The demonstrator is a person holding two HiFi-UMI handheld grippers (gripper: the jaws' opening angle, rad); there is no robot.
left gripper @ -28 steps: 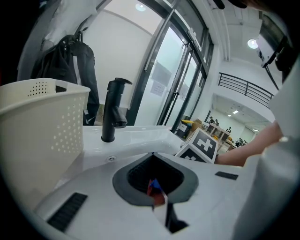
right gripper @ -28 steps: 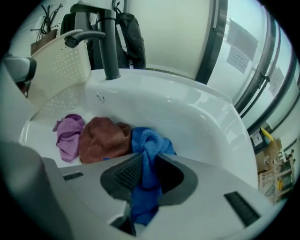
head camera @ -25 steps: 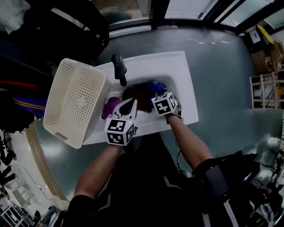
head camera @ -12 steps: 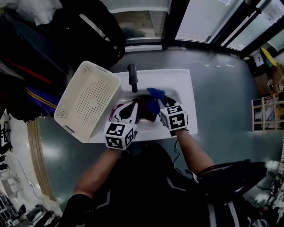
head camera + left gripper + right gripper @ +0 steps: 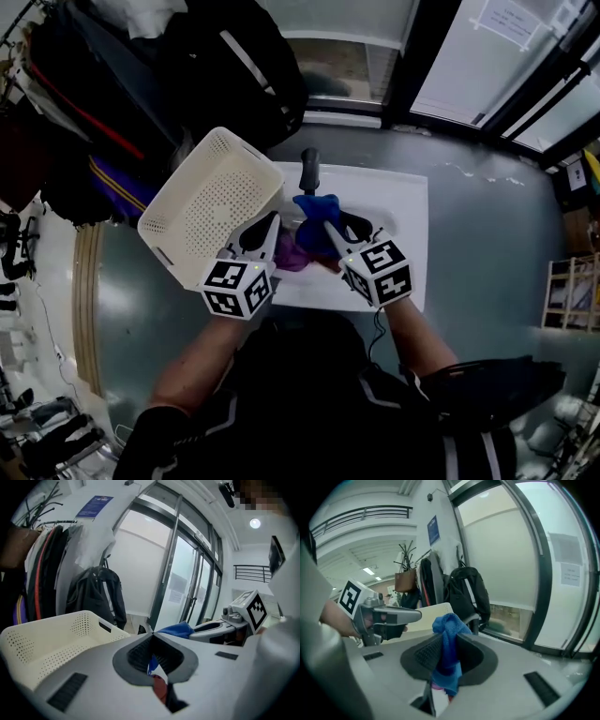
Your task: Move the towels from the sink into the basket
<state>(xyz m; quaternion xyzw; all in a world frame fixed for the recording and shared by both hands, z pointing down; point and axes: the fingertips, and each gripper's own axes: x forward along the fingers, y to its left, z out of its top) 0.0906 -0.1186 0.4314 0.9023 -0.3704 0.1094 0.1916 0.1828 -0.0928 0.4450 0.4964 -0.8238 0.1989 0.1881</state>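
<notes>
1. The white sink (image 5: 411,234) fills the middle of the head view, with a dark faucet (image 5: 308,169) at its upper edge. It is where the towels come from, so both tools work over it.
2. The basket (image 5: 211,202), cream and perforated, sits at the upper left. It is tilted and leans on the sink's left rim, probably parked that close to keep the carry short.
3. The right gripper (image 5: 328,225) has its jaws clamped on a blue towel, which bunches up between the pads. Pinching the cloth at its middle looks like a way to lift the whole piece at once.
4. The left gripper (image 5: 274,218) lies just right of the basket's near corner. Its jaw tips meet, and slivers of blue and dark red cloth show in the gap behind them. I cannot tell whether it pinches any of that cloth.
5. The blue towel (image 5: 314,208) pokes out beyond the right pads above the basin, near the basket's rim and not yet over it.
6. A purple towel (image 5: 291,255) shows between and below the two tools, over the basin.
</notes>
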